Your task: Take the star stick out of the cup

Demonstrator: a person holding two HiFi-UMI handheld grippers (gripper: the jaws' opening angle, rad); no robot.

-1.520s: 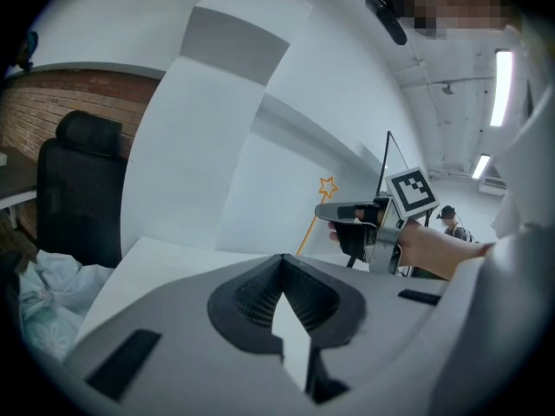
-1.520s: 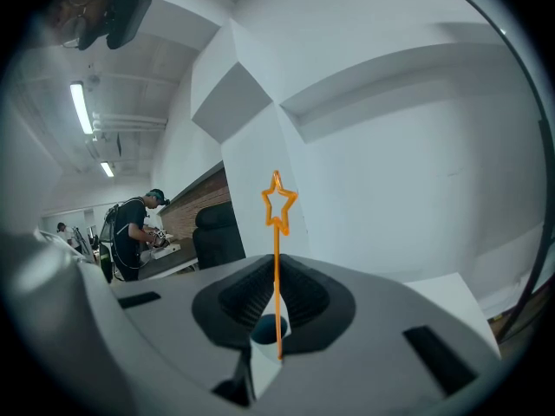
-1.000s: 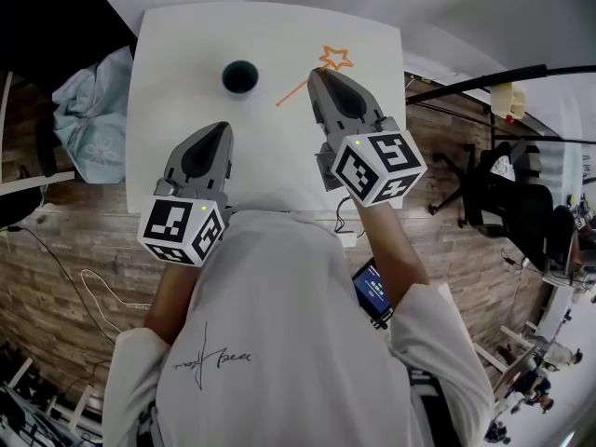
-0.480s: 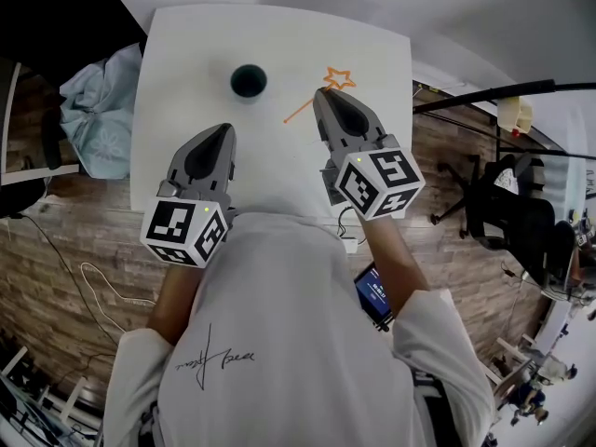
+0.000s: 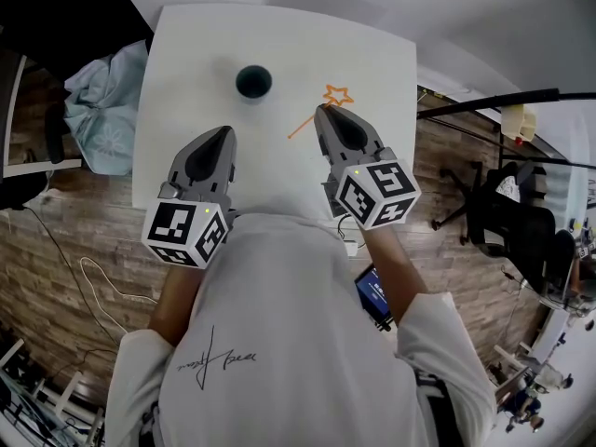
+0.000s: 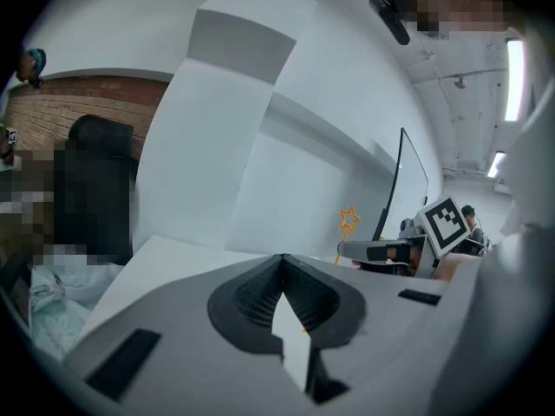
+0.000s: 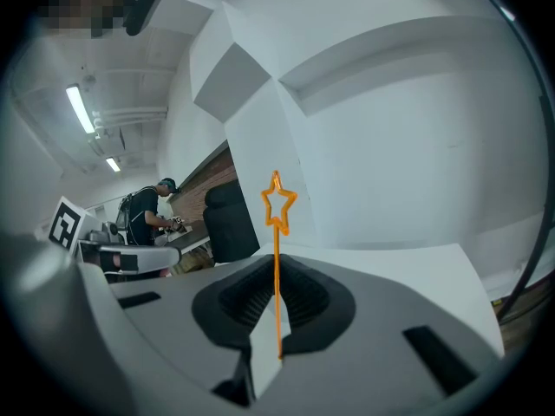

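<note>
The orange star stick (image 5: 337, 94) is out of the dark cup (image 5: 253, 81) and held over the white table (image 5: 186, 54), to the cup's right. My right gripper (image 5: 324, 111) is shut on its thin stem, which slants down-left past the jaws. In the right gripper view the star stick (image 7: 279, 202) stands upright, pinched between the closed jaws of the right gripper (image 7: 276, 263). My left gripper (image 5: 222, 131) hovers over the table's near edge, below the cup, shut and holding nothing. The left gripper view shows the left gripper (image 6: 283, 257) closed, with the star stick (image 6: 349, 219) off to the right.
A pale blue cloth bundle (image 5: 102, 101) lies on the wooden floor left of the table. A black pole (image 5: 484, 101) and an office chair (image 5: 512, 203) stand to the right. A phone (image 5: 375, 296) sits at the person's right hip.
My right gripper has drawn back toward the person with the star stick, and the star now lies farther from the cup. The left gripper has stayed in place.
</note>
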